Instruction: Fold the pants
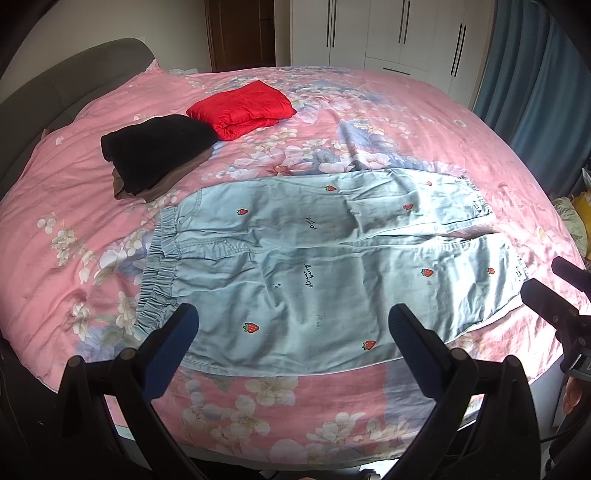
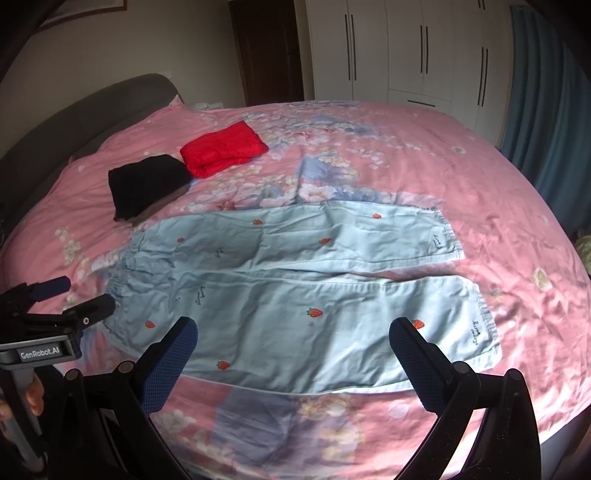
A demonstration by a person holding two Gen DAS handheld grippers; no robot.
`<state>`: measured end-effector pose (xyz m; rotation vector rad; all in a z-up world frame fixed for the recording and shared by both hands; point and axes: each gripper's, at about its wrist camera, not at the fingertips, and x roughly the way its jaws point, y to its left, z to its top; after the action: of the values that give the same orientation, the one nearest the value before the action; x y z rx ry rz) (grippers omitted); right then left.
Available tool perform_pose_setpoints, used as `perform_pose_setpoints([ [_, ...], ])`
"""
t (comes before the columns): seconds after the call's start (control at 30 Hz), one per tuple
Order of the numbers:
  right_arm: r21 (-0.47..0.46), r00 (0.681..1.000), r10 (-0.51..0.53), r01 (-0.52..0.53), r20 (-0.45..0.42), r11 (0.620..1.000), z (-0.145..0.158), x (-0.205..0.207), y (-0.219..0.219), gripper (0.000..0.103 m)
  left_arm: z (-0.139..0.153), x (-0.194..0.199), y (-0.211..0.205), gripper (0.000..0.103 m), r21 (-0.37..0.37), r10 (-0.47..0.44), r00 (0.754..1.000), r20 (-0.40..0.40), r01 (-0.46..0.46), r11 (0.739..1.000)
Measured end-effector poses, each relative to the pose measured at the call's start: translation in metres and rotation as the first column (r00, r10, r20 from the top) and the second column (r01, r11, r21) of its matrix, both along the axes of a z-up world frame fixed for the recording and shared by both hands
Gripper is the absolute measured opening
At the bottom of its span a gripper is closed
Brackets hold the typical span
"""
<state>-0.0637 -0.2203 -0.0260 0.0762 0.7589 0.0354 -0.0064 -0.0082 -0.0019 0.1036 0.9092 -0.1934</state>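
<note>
Light blue pants [image 1: 314, 258] with small strawberry prints lie flat and spread out on the pink floral bedspread [image 1: 92, 206], waistband to the left, leg cuffs to the right. They also show in the right wrist view [image 2: 295, 295]. My left gripper [image 1: 293, 325] is open and empty, held above the near edge of the pants by the waist end. My right gripper [image 2: 293, 339] is open and empty above the near leg. The right gripper also shows in the left wrist view [image 1: 554, 284], near the cuffs; the left gripper shows in the right wrist view [image 2: 74, 297], near the waistband.
A folded red garment [image 1: 242, 109] and a folded black garment on a brown one [image 1: 155, 151] lie at the far left of the bed. A grey headboard [image 1: 55, 96] is on the left. White wardrobes [image 1: 388, 33] and a blue curtain [image 1: 546, 92] stand behind.
</note>
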Motion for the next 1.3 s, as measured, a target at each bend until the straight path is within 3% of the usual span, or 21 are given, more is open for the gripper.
perform_pose_setpoints([
  [0.87, 0.005, 1.000, -0.001, 0.001, -0.006, 1.000, -0.001, 0.005, 0.001, 0.103, -0.002, 0.000, -0.002, 0.103, -0.003, -0.005, 1.000, 0.006, 0.005, 1.000],
  [1.07, 0.003, 1.000, 0.001, -0.001, -0.015, 1.000, -0.006, 0.009, 0.001, 0.103, -0.016, 0.014, 0.010, 0.103, -0.111, 0.005, 0.998, -0.060, -0.011, 0.994],
  [1.2, 0.010, 1.000, -0.005, 0.005, -0.022, 1.000, -0.010, 0.010, 0.000, 0.103, -0.022, 0.020, 0.012, 0.103, -0.052, 0.042, 0.997, -0.061, -0.045, 0.998],
  [1.3, 0.015, 1.000, -0.013, 0.013, -0.025, 1.000, -0.011, 0.013, -0.004, 0.103, -0.024, 0.022, 0.014, 0.103, -0.065, 0.040, 0.997, -0.072, -0.044, 0.997],
])
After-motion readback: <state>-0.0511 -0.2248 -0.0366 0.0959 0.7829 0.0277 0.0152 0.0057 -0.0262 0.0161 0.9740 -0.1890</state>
